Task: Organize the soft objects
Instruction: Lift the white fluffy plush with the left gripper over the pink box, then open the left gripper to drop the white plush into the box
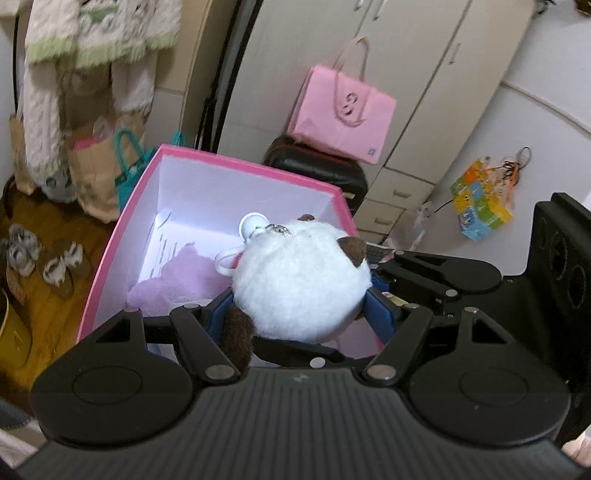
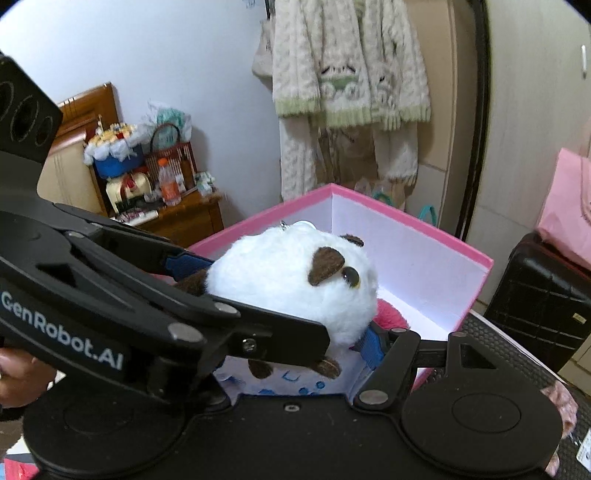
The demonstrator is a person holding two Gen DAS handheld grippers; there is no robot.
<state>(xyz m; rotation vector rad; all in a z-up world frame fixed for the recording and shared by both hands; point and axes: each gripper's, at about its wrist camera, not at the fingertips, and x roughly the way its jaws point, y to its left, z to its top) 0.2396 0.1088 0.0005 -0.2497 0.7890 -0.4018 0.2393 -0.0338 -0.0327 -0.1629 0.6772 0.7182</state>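
Note:
A white plush panda [image 1: 299, 284] [image 2: 288, 280] with brown ears and a keyring hangs over the open pink box [image 1: 240, 162] [image 2: 406, 218]. My left gripper [image 1: 299, 314] [image 2: 267, 306] is shut on it, blue pads pressing both sides of its round head. My right gripper [image 2: 295, 362] [image 1: 388, 280] reaches in from the right and grips the panda lower down. Its right pad [image 2: 371, 343] presses the fur, while its left finger is hidden behind the left gripper. In the box lie a lilac soft toy [image 1: 177, 273], a pink furry thing [image 2: 388, 314] and a sheet of paper [image 1: 162, 251].
A black suitcase [image 1: 317, 166] [image 2: 535, 295] with a pink bag [image 1: 340, 114] on it stands behind the box. A knitted cardigan [image 1: 92, 33] [image 2: 351, 74] hangs above paper bags [image 1: 96, 177]. Slippers [image 1: 37, 258] lie on the wooden floor. A cluttered wooden cabinet [image 2: 177, 218] stands at the left.

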